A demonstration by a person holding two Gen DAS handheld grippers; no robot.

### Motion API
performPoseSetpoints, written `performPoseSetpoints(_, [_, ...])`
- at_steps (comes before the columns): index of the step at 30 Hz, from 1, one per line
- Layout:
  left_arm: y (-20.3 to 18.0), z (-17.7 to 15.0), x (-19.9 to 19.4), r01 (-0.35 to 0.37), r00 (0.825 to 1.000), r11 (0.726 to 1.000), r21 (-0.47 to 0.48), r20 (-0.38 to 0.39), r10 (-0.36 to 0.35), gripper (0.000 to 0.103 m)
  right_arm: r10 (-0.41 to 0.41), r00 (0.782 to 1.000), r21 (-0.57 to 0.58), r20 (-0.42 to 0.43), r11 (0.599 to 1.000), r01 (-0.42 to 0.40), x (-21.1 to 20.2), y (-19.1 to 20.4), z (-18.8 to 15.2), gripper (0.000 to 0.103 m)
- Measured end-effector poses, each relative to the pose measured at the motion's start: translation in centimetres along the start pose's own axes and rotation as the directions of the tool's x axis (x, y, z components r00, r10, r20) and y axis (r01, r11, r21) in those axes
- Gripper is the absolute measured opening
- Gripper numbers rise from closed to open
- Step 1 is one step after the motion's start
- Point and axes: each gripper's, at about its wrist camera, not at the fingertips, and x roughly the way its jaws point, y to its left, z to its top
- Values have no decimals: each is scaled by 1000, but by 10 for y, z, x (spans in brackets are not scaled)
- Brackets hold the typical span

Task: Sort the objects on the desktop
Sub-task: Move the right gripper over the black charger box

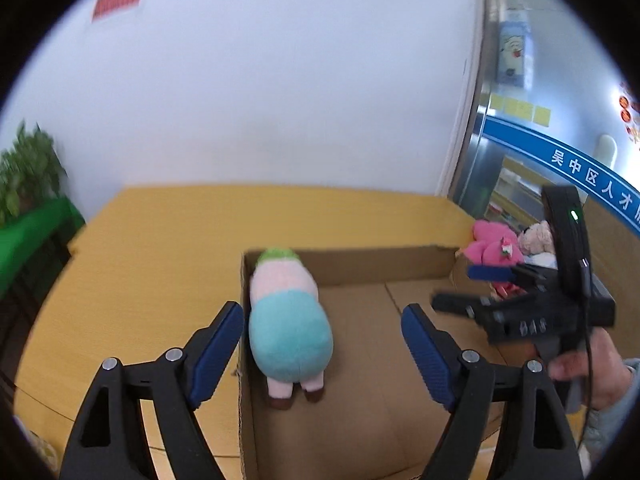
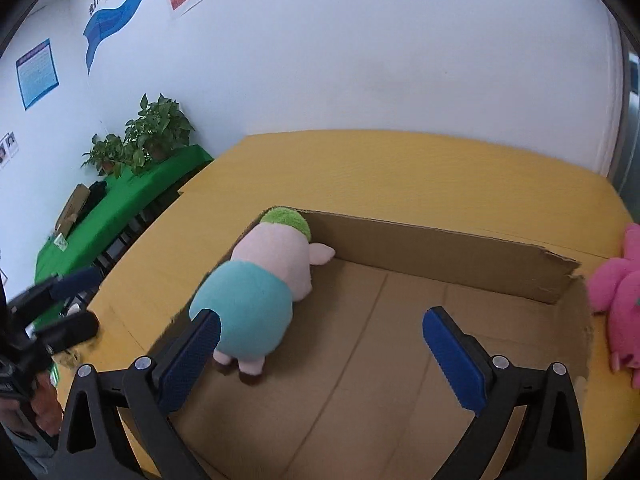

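A plush pig (image 1: 290, 320) with a green cap, pink body and teal clothes stands in the left corner of an open cardboard box (image 1: 360, 265). It leans against the box wall. My left gripper (image 1: 322, 344) hovers open above the box, and its pads do not touch the toy. My right gripper (image 2: 320, 354) is also open over the box (image 2: 440, 256), with the pig (image 2: 256, 300) just beyond its left finger and nothing gripped. A hand holds the right gripper (image 1: 472, 288) at the box's right side. The left gripper (image 2: 76, 304) shows at the left edge of the right wrist view.
The box rests on a yellow table (image 2: 400, 168). Pink plush toys (image 2: 616, 292) and a beige one (image 1: 538, 236) lie on the table right of the box. A green-covered side table (image 2: 120, 200) with potted plants (image 2: 156, 128) stands at left against the white wall.
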Motion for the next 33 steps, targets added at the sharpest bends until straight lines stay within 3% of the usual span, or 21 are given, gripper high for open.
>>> performPoseSetpoints(4, [-31,-7,-22,-39,997,998,50,67,35,81,-135,987,-57,85,988,140,-63,1,-44,103])
performPoseSetpoints(7, [-49,-17,-32,-55,993,997,55,110,49,81,-195,971,-48,136,978,203,-103,8,-69,103])
performPoseSetpoints(16, [-85,-51,-49,61,997,996,68,33,-63,81,-296,943,0,152,954,300,-157,19,-127,103])
performPoseSetpoints(28, [-95,-60,-68,78,996,994,79,36,-81,81,-285,943,18,172,958,286,-174,19,-145,103])
performPoseSetpoints(33, [-80,-73,-65,101,994,995,25,-31,-100,81,-214,965,24,149,977,213,-169,17,-155,103])
